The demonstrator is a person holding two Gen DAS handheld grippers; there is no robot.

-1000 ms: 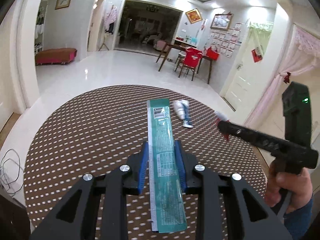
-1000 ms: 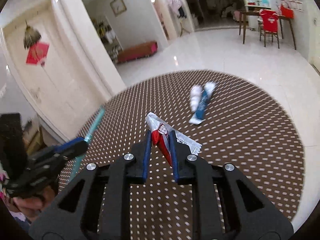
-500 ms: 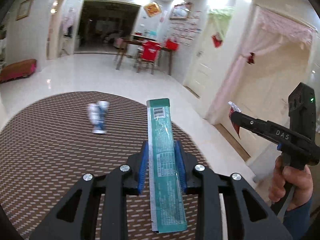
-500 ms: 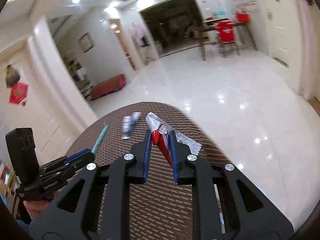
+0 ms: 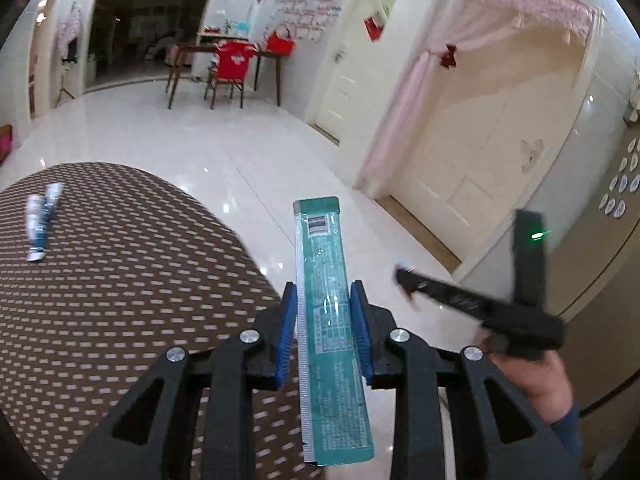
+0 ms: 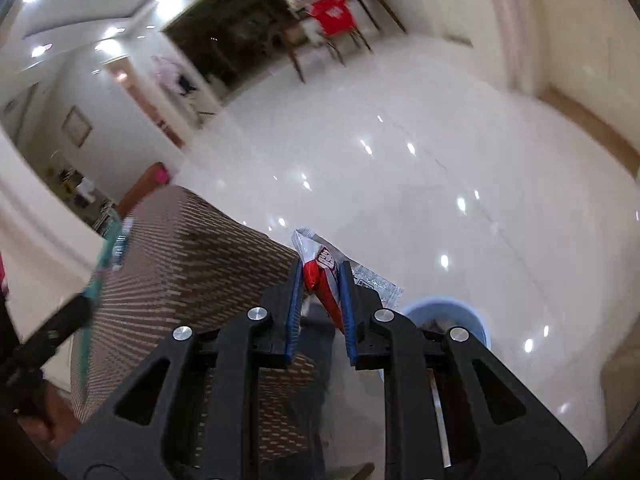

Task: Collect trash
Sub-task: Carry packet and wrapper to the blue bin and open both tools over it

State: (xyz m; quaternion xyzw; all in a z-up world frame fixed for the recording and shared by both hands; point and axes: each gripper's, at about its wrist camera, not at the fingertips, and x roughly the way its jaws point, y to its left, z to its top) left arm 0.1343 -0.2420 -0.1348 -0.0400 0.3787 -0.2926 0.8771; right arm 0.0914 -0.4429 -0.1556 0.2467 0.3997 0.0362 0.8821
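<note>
Trash is already in both claws, and one piece lies loose on the table. The left gripper (image 5: 325, 300) is clamped on a long green wrapper (image 5: 326, 304), its blue pads (image 5: 289, 328) pressing the two long edges about midway along. The wrapper runs straight out ahead past the fingertips and back toward the camera. It looks like thin, light foil or plastic film, flat and fairly limp, with a slick surface; a pinch across its width, as here, seems the sound hold, since an end grip would likely let it flop or slide.

The right gripper (image 6: 320, 300) is clamped on a red and white packet (image 6: 320, 276), crumpled, with a clear crinkled flap sticking out on the right side of the fingers. It too looks light, soft and harmless if squeezed, though the loose flap could catch on a rim.

Just below and to the right of the right claw sits a pale blue bin (image 6: 448, 316) on the glossy white floor (image 6: 440, 160), partly hidden by the fingers; that is probably where both pieces belong.

A blue and white wrapper (image 5: 40, 220) lies on the brown patterned table (image 5: 120, 280), well apart from the left claw, far to its left. It is blurred, so its kind is hard to tell.
</note>
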